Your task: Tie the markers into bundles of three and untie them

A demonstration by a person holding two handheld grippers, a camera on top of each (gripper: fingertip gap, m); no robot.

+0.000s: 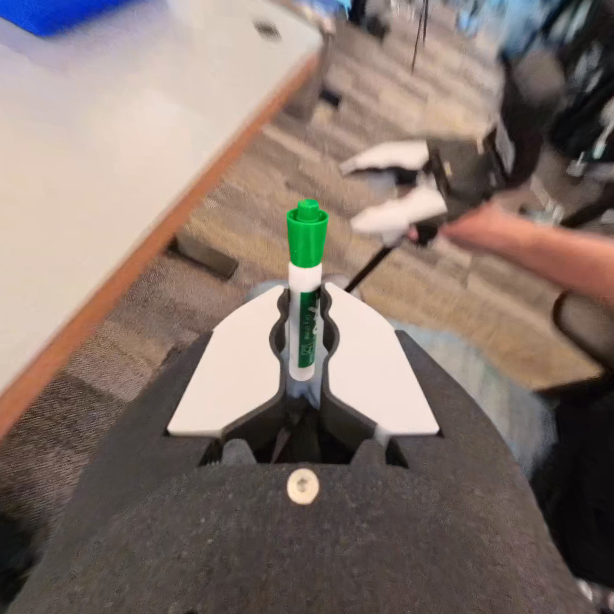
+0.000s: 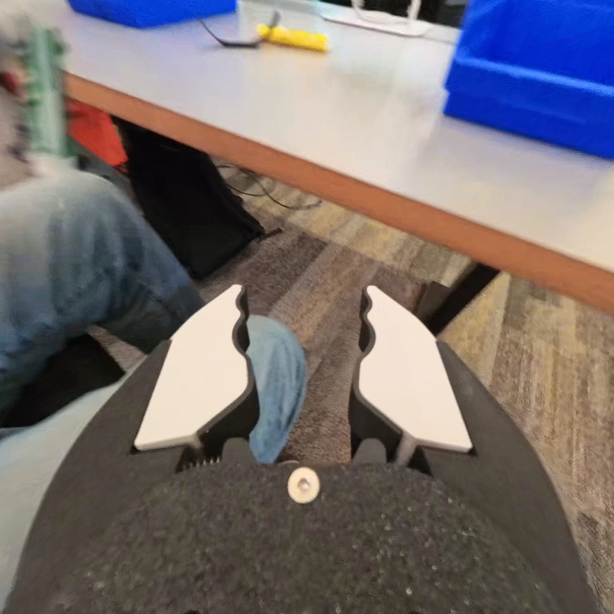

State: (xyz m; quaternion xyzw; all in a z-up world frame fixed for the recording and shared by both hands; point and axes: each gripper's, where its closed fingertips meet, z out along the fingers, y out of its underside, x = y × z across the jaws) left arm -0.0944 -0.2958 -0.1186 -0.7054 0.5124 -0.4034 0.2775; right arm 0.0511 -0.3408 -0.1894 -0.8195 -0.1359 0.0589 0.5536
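My left gripper (image 1: pixel 305 292) is shut on a green marker (image 1: pixel 304 265) with a white body and green cap, which stands up between the fingers, cap pointing away. It is held off the table, over the carpet. My right gripper (image 2: pixel 304 292) is open and empty, also held over the carpet below the table edge. In the left wrist view the right gripper (image 1: pixel 395 192) shows blurred at the right, open, held by a bare arm (image 1: pixel 531 252). A yellow bundle (image 2: pixel 292 37) with a black tie (image 2: pixel 232 40) lies far back on the table.
The white table (image 2: pixel 332 109) has a brown front edge (image 2: pixel 365 202). Blue bins stand on it at the right (image 2: pixel 531 76) and far left (image 2: pixel 149 10). A person's jeans-clad leg (image 2: pixel 76 252) and a black bag (image 2: pixel 186 199) are below. A table leg (image 2: pixel 458 299) stands at right.
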